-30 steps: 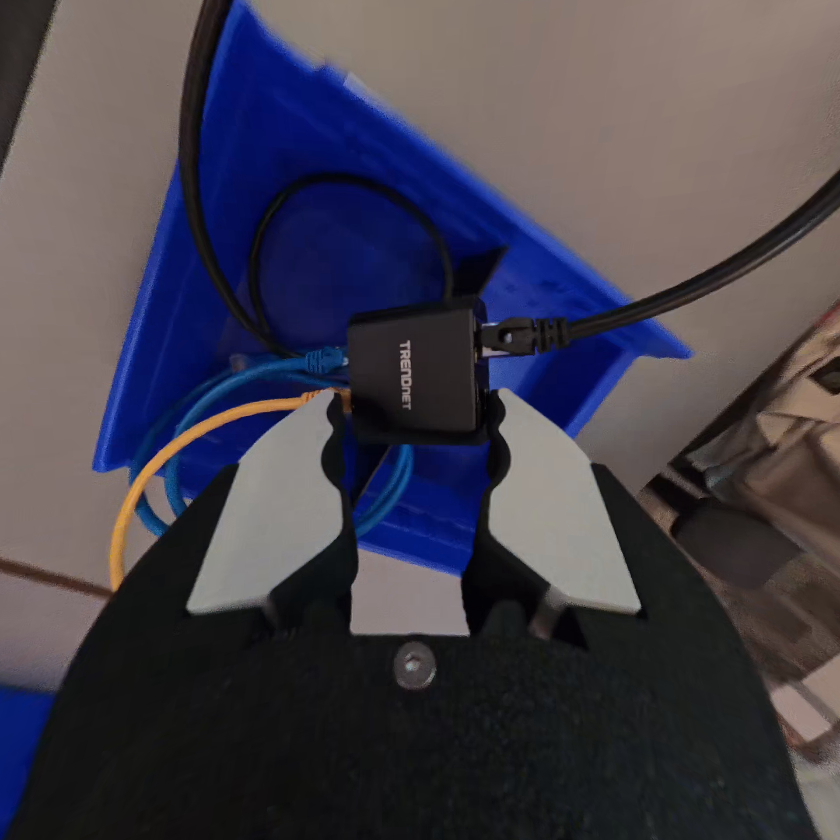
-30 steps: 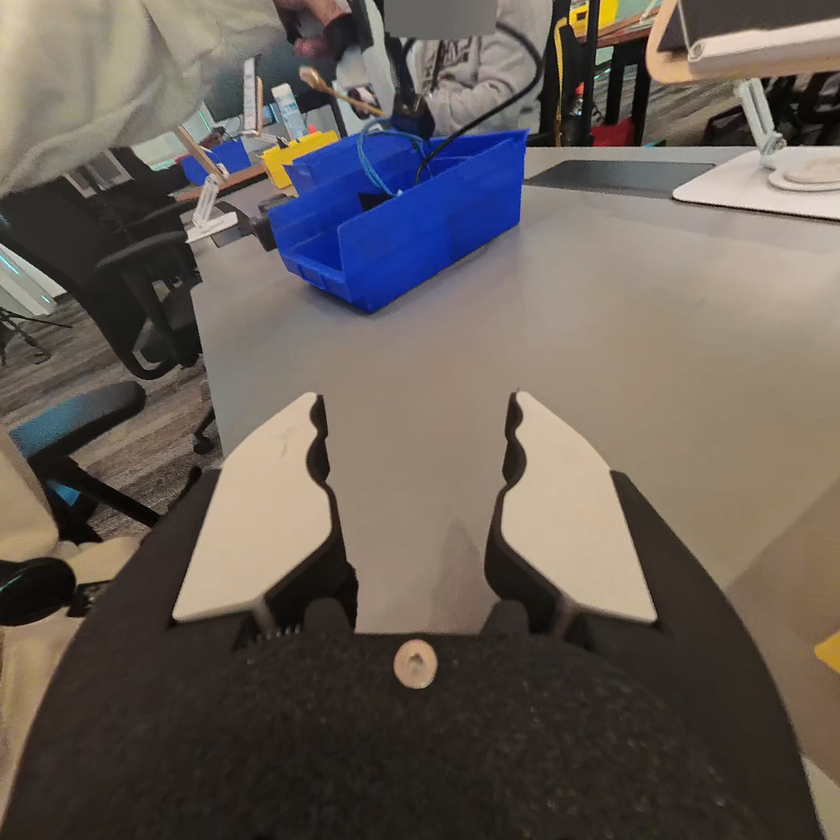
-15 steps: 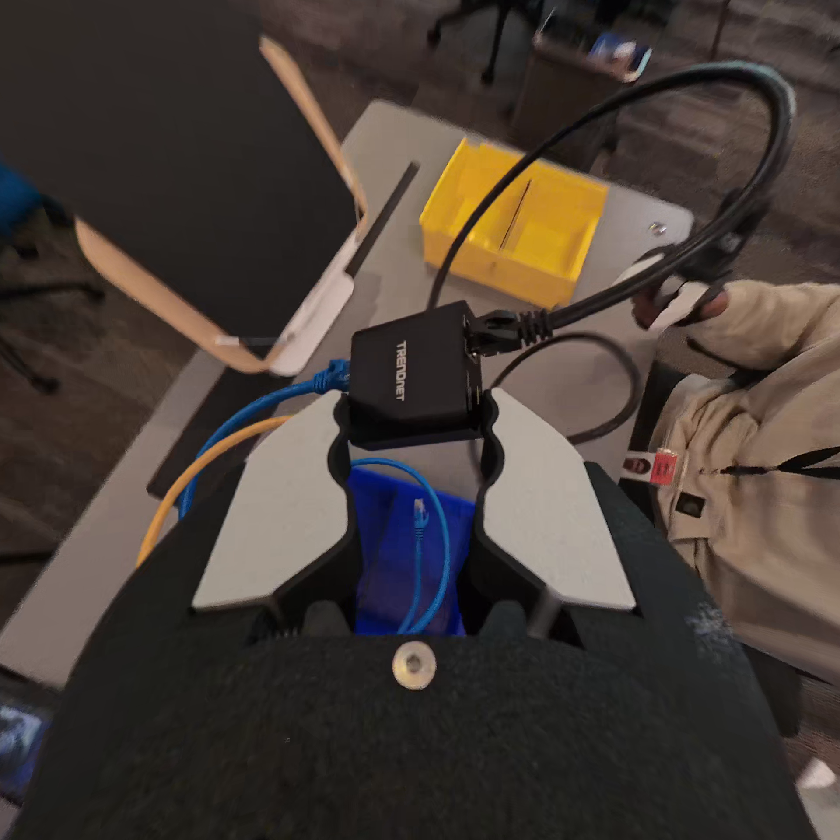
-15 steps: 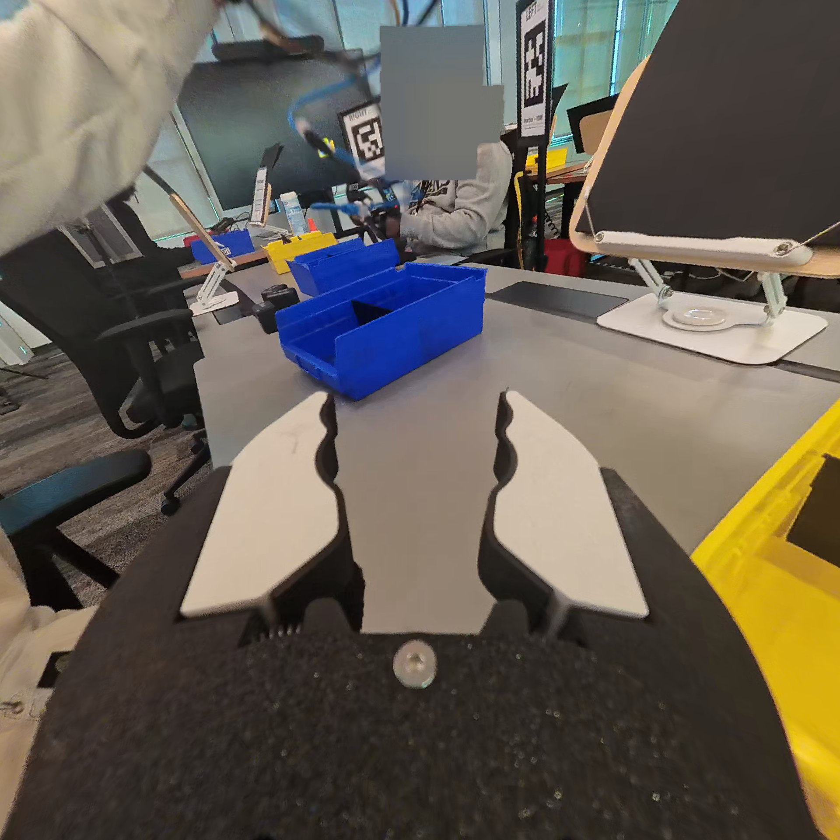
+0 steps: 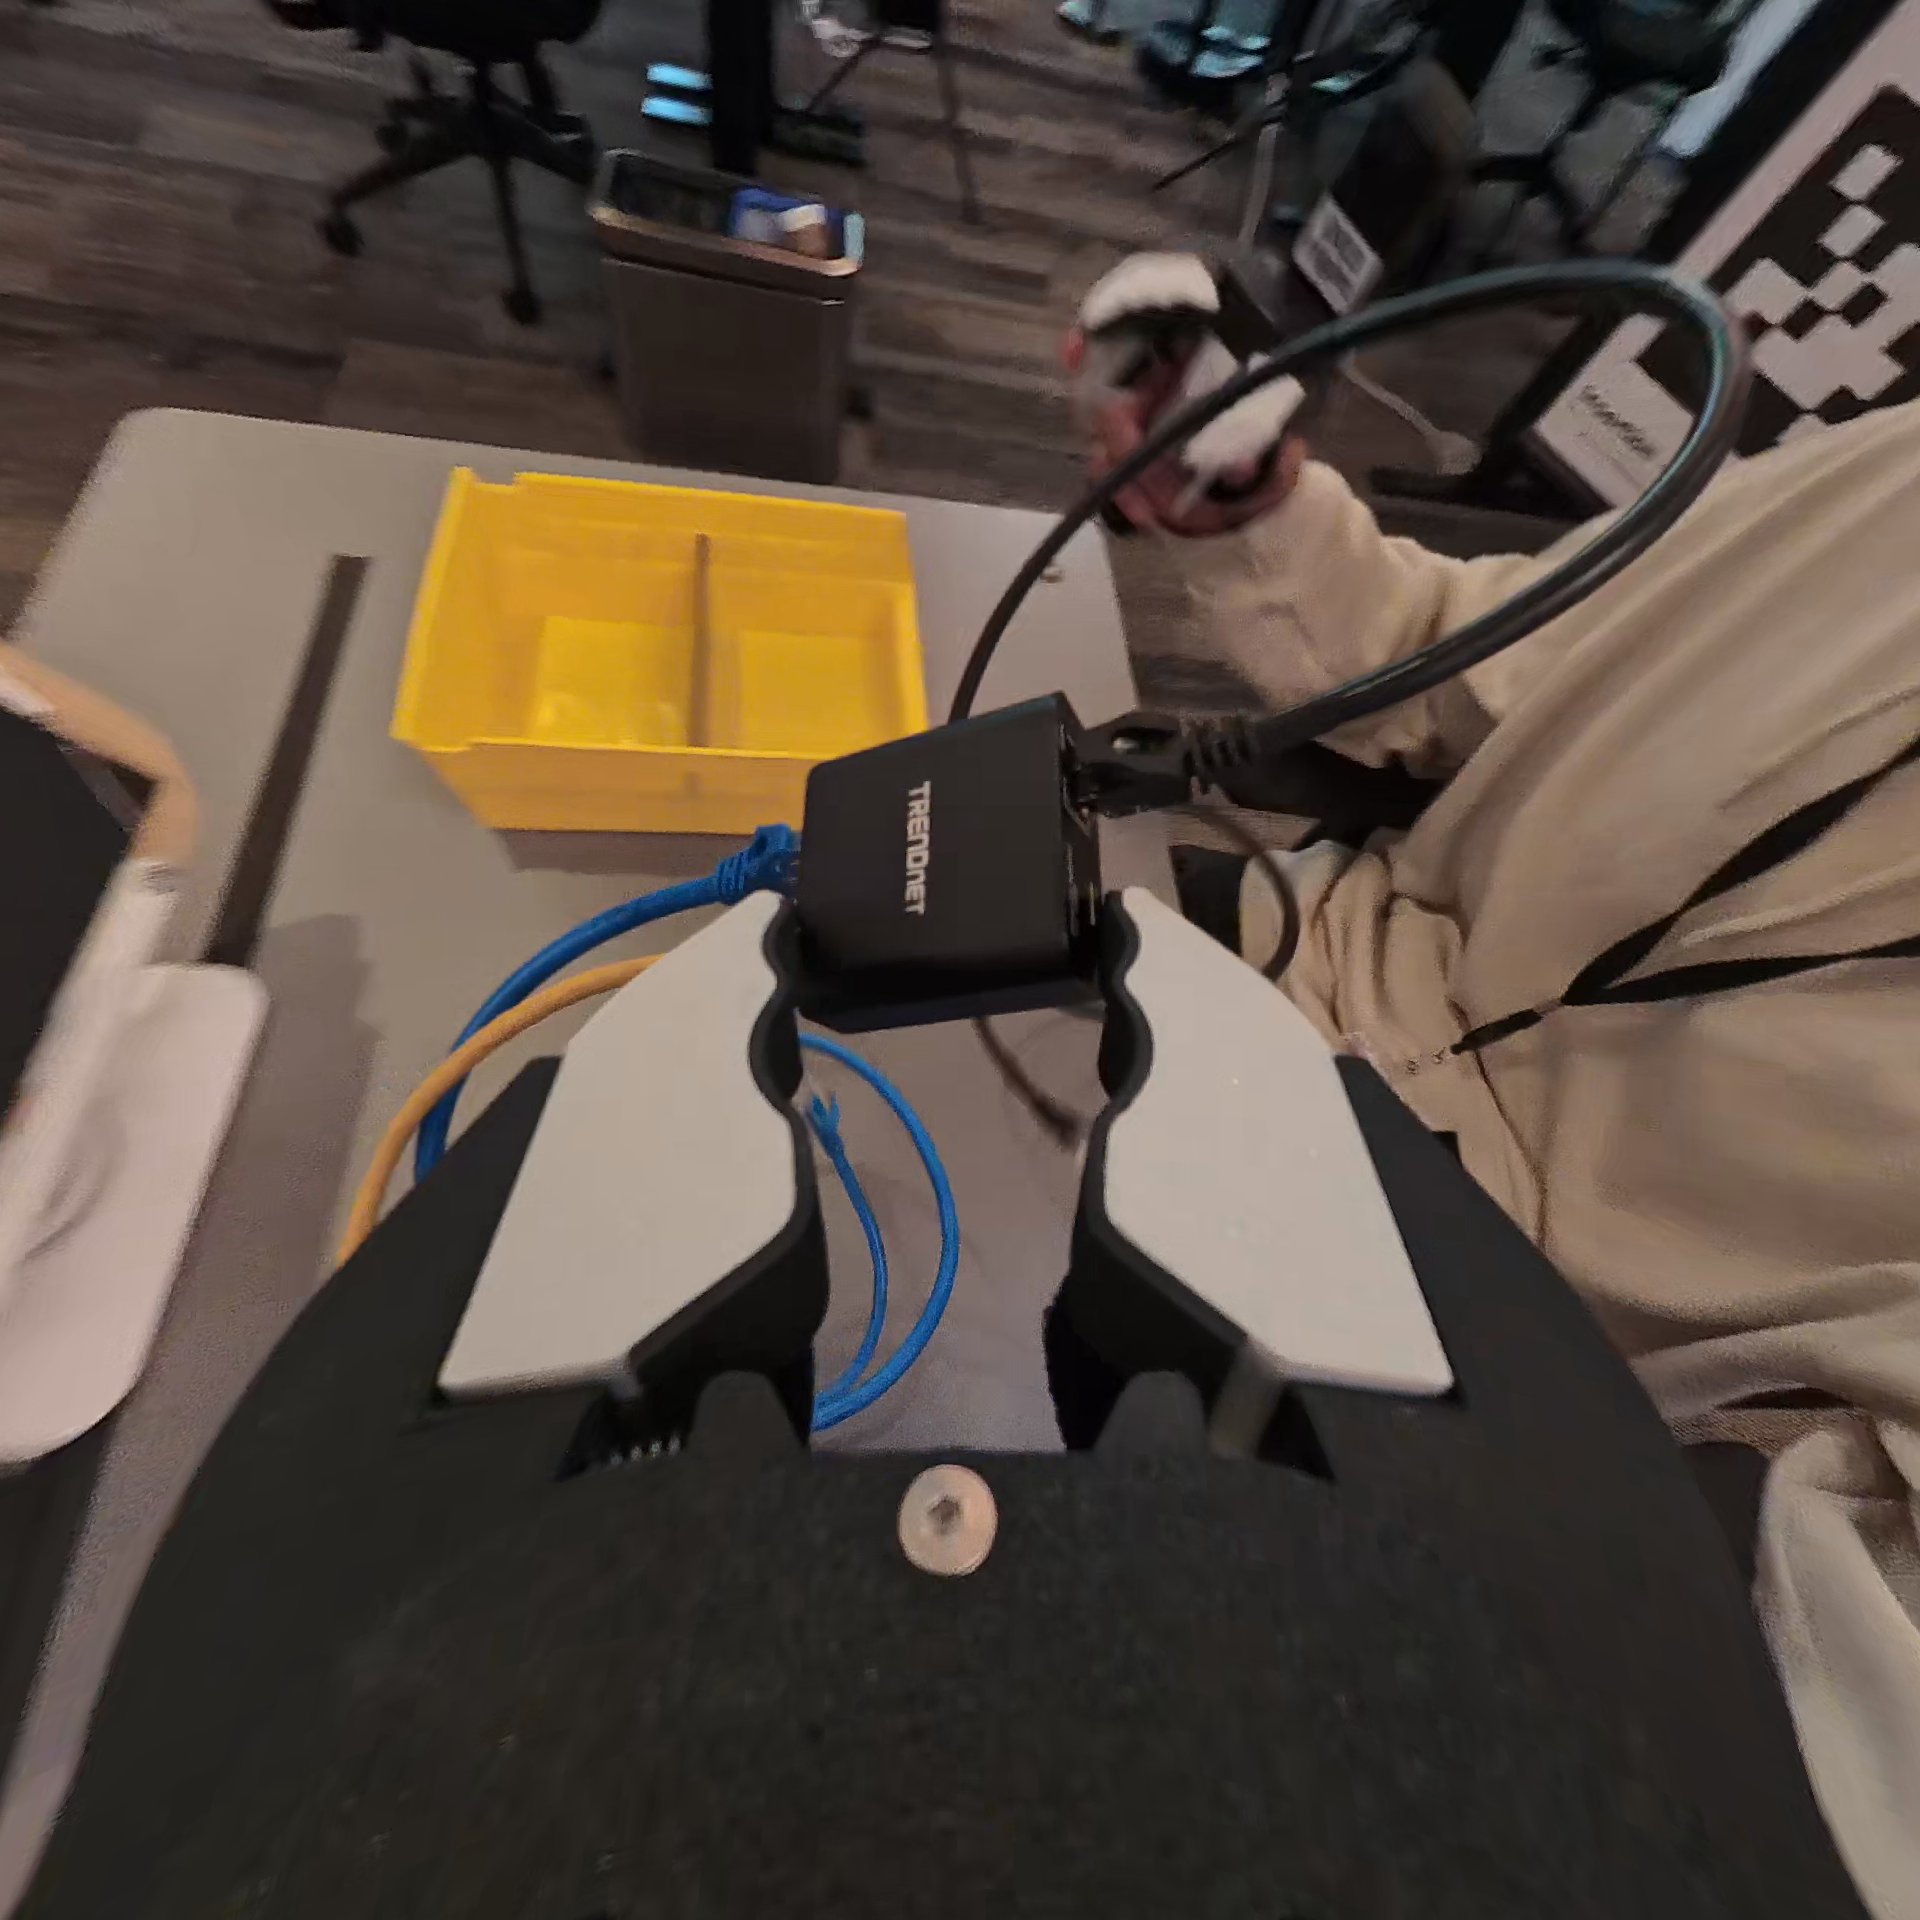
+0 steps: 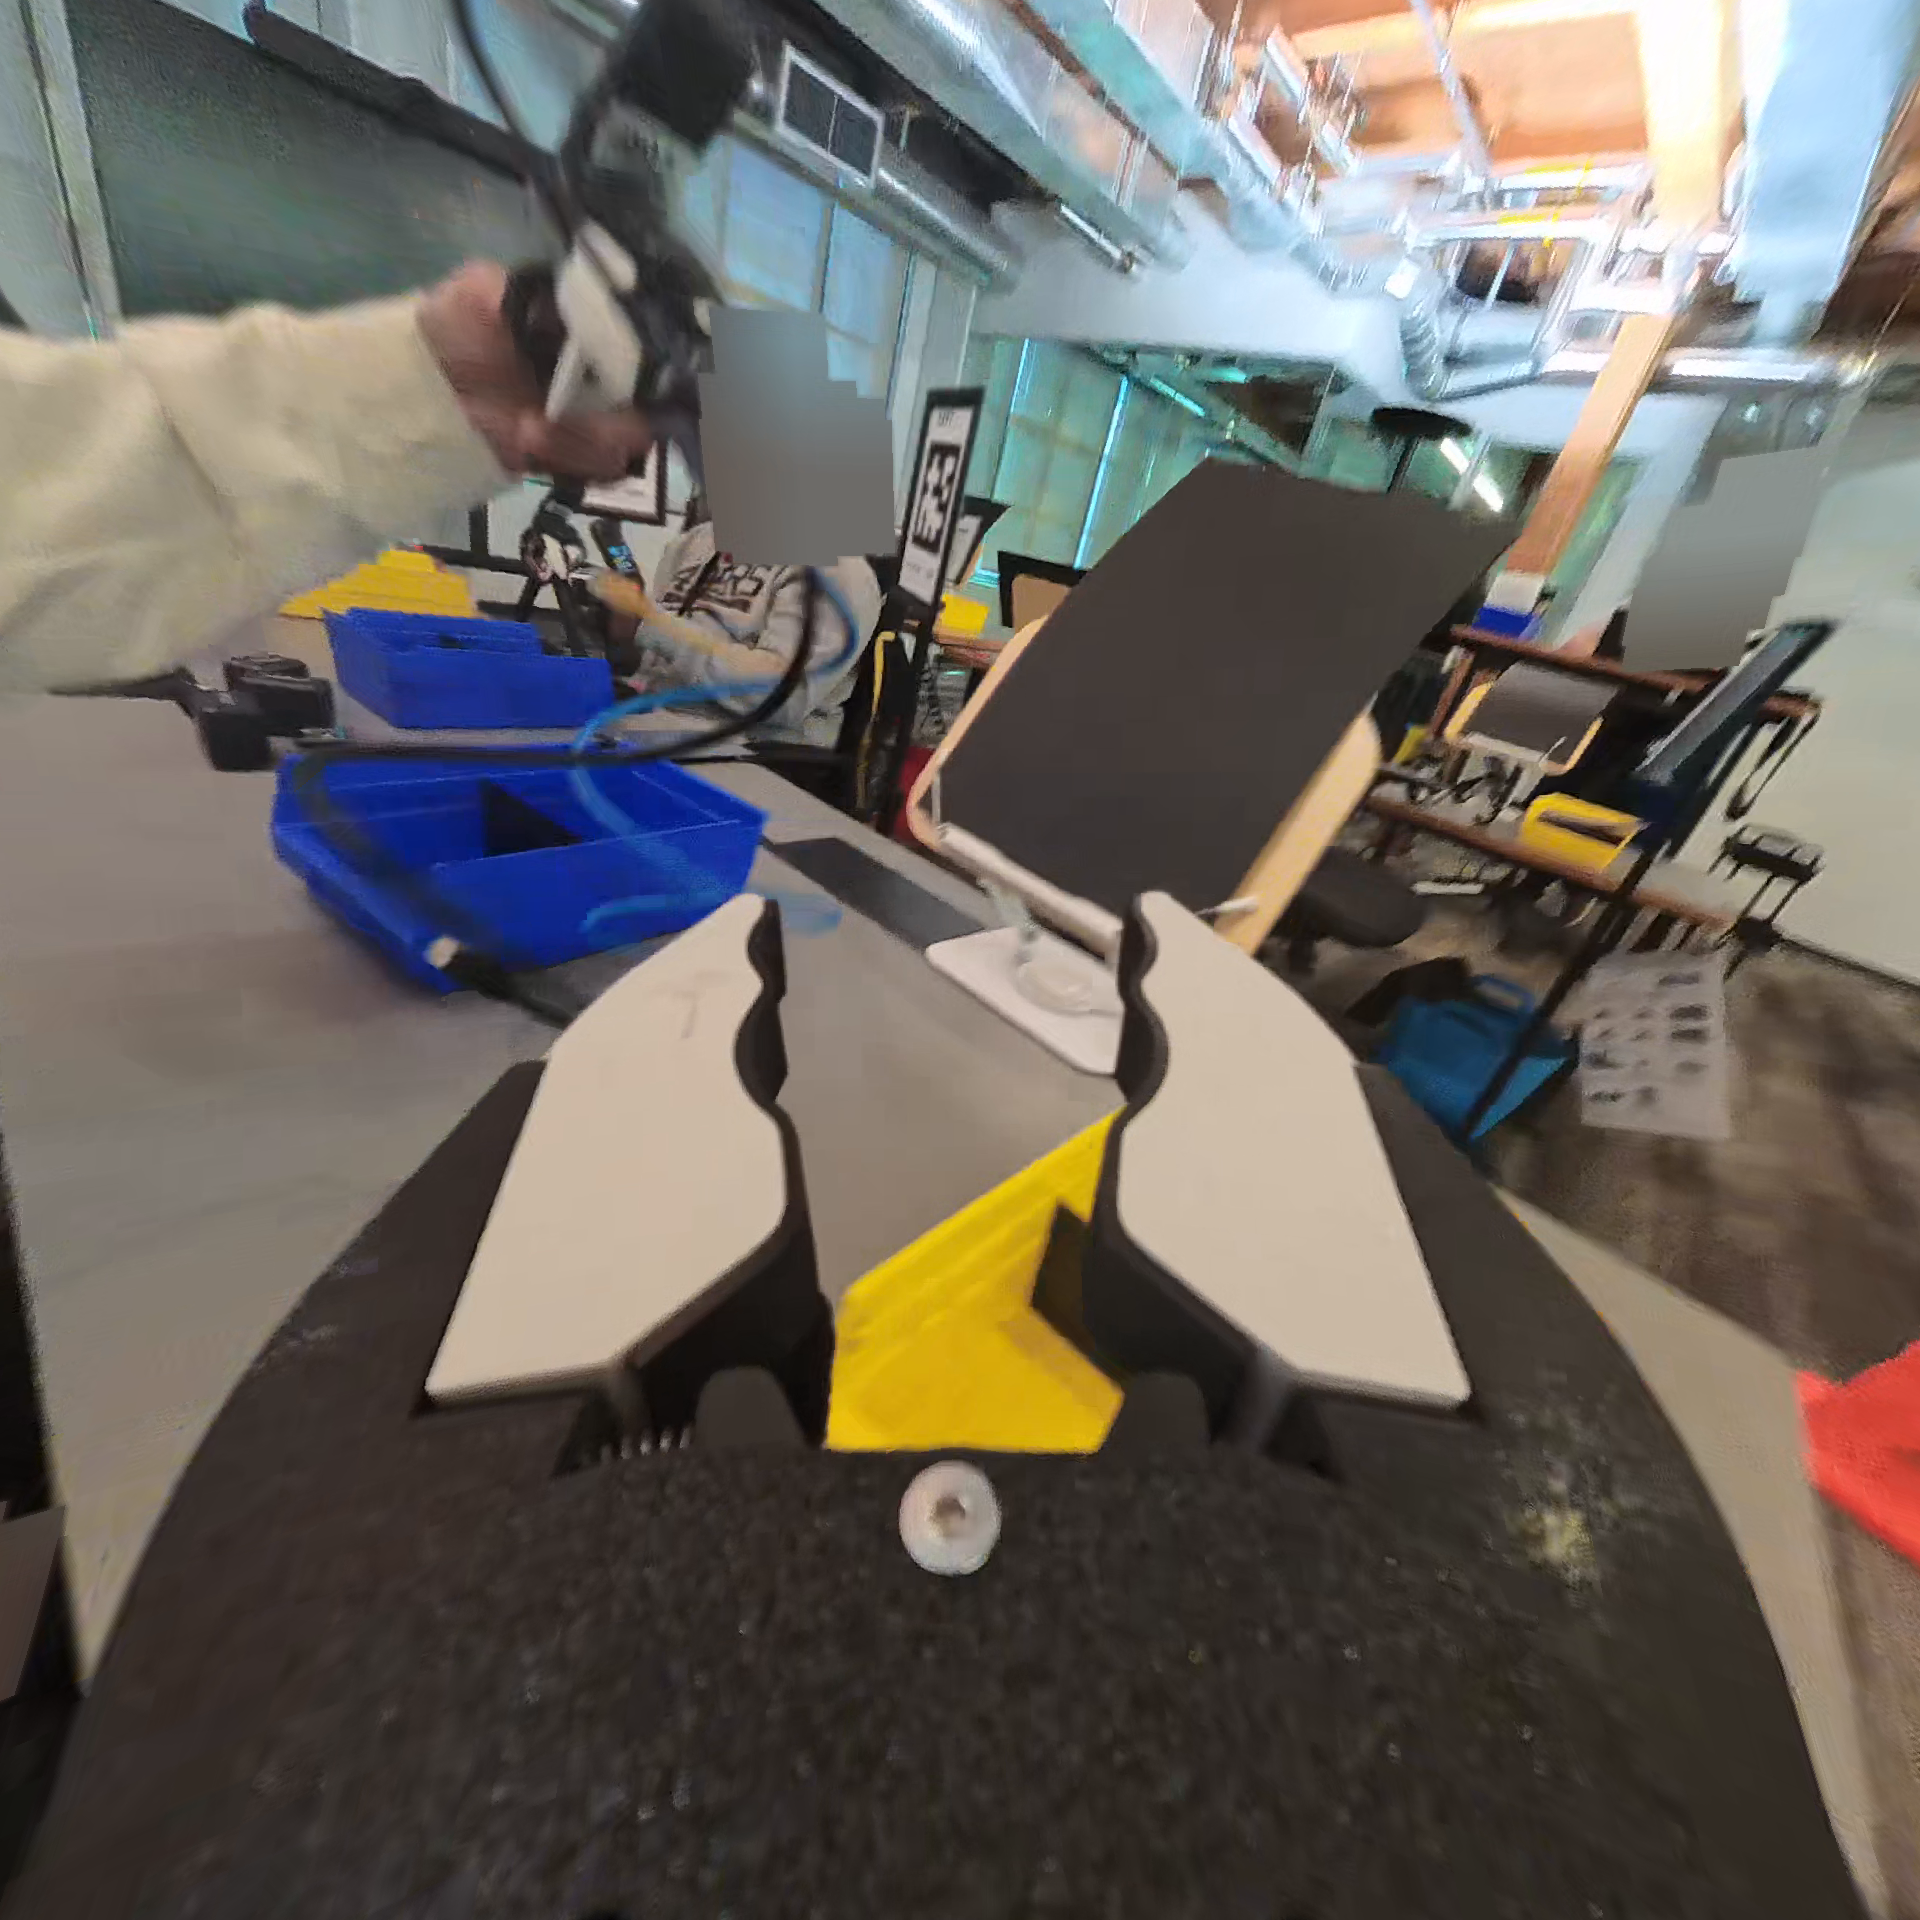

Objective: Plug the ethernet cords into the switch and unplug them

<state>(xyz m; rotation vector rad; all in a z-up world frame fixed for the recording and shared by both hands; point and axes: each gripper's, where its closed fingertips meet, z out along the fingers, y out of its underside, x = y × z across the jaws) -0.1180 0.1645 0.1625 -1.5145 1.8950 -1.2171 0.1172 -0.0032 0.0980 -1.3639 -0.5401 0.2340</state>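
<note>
The switch (image 5: 940, 868) has been carried from above the blue bin (image 6: 499, 847) to beside 1 yellow bin (image 5: 665, 644). Left gripper (image 5: 943, 940) clamps it; 3 cords attached: blue (image 5: 582, 945), orange (image 5: 488, 1060), black (image 5: 1455, 644). Right gripper (image 6: 951, 940): jaws apart, empty.

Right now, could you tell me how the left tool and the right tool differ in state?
The left tool is shut on the black switch, cords trailing from it; the right tool is open and holds nothing. The left looks down on the grey table and yellow bin; the right looks out across the room. Both have grey fingers.
</note>
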